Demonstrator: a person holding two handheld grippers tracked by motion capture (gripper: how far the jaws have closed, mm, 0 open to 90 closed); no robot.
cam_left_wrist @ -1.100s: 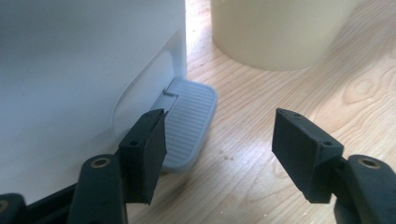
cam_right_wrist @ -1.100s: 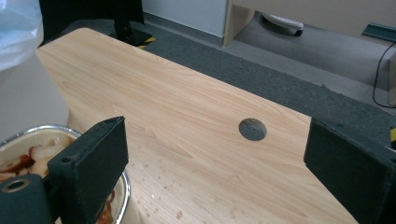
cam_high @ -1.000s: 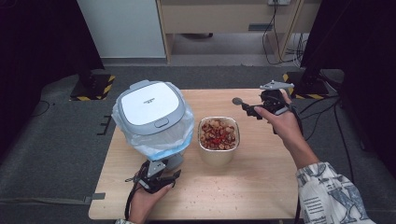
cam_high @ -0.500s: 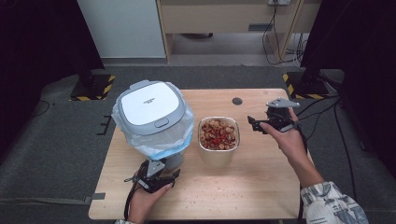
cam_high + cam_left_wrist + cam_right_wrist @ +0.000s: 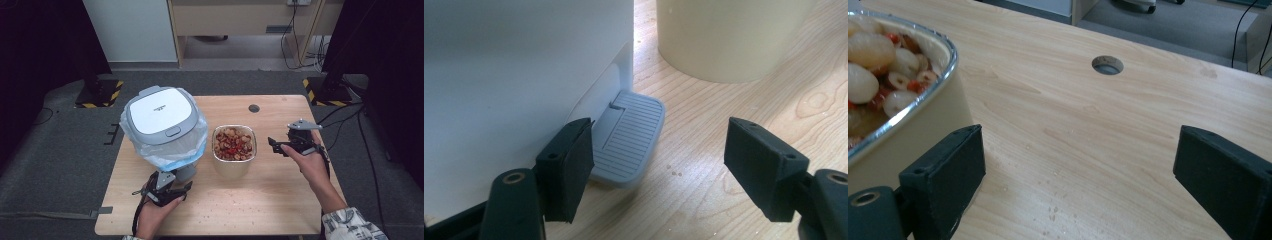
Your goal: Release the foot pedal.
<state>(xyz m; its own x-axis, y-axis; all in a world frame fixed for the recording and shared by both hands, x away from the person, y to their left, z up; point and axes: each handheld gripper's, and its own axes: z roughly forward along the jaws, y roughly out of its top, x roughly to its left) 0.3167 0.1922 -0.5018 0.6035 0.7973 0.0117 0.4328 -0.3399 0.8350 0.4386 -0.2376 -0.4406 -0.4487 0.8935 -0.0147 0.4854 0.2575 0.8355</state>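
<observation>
A white pedal bin (image 5: 160, 117) with a closed lid and a clear bag liner (image 5: 197, 145) stands on the left of the table. Its grey pedal (image 5: 629, 142) lies between the jaws of my left gripper (image 5: 659, 150), close to the left jaw. These jaws have just been opening and do not press on the pedal. From the high view, the left gripper (image 5: 172, 179) sits low at the bin's foot. A cream container (image 5: 232, 167) of mixed food (image 5: 873, 55) stands mid-table. My right gripper (image 5: 274, 146) is open just right of it, nothing between its jaws.
A round cable hole (image 5: 254, 108) sits in the wooden table (image 5: 280, 200) behind the container. The container's wall (image 5: 729, 35) rises to the right of the pedal. Dark floor and yellow-black stand feet surround the table.
My right gripper has come down and toward the near side, from behind the container to its right flank. The left hand has stayed at the bin's foot.
</observation>
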